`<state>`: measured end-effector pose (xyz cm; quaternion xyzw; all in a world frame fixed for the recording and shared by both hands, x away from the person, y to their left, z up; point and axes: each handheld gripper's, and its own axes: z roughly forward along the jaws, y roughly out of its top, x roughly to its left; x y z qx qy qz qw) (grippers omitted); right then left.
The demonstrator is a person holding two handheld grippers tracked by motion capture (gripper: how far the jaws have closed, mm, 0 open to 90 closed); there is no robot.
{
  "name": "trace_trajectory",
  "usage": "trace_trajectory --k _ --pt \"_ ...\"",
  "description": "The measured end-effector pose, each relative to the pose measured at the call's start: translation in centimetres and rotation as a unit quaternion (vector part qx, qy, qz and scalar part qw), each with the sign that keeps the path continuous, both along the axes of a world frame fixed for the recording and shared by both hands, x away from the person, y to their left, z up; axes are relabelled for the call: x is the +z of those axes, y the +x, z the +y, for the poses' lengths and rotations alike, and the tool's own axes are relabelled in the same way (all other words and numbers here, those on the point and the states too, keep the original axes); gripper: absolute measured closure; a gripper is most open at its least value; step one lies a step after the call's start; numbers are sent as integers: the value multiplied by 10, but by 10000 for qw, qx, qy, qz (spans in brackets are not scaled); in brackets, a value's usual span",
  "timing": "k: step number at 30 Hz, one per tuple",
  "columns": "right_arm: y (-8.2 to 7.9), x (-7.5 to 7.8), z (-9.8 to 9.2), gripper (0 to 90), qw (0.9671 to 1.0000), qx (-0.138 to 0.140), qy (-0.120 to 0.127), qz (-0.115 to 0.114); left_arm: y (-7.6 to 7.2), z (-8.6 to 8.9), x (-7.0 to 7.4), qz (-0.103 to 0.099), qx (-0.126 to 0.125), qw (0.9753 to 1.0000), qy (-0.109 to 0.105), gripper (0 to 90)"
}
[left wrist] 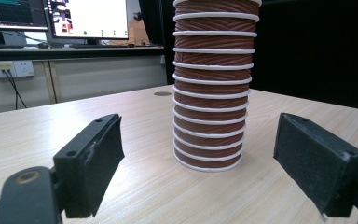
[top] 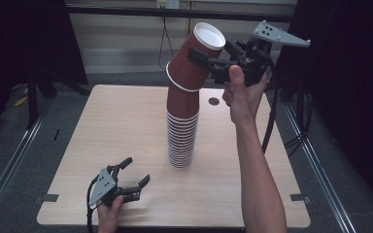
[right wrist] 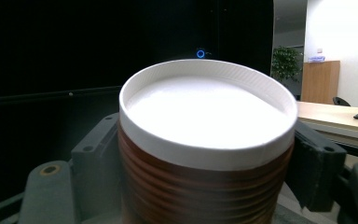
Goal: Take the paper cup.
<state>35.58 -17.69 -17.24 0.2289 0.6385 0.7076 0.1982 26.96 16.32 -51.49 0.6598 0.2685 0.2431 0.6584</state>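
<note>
At twelve o'clock on the desk point(top: 126, 121), high view: my right claw point(top: 209, 60) clamps the top cup point(top: 201, 48) of the cup stack point(top: 182, 131), which stands near the desk's centre. The upper cups lean toward one o'clock, kinked away from the upright lower column. My left claw point(top: 133, 177) rests at seven o'clock, jaws spread, holding nothing.

Left gripper view: the stack's base point(left wrist: 209, 144) stands between the parted jaws but farther ahead, touching neither. I judge that closing on the lower column would steady it.

Right gripper view: the white rim point(right wrist: 205, 116) of the top cup sits between both jaws, pressed at the ribbed wall just below it. To free one cup cleanly, I should draw along the lean's axis, with light pressure lest the wall buckle.
</note>
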Motion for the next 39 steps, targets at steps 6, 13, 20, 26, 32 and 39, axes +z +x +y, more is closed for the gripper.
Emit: trace_trajectory --k 6,13,20,26,32,39 --pt "-4 1 -5 228 10000 -53 0 -48 0 0 0 6 -1 10000 0 154" --pt "-8 3 -14 229 9999 -102 30 -71 0 0 0 0 0 10000 -2 154" --pt "-14 3 -28 229 9997 -238 9 -56 0 0 0 1 1 10000 -5 154" --pt "-18 1 -40 229 9993 -364 -26 -23 0 0 0 2 2 10000 0 154" --pt "-21 -4 -51 229 9989 -454 -66 26 0 0 0 -7 3 10000 -13 154" --pt "-25 -10 -61 229 9982 -576 -129 64 0 0 0 -1 1 10000 -3 154"
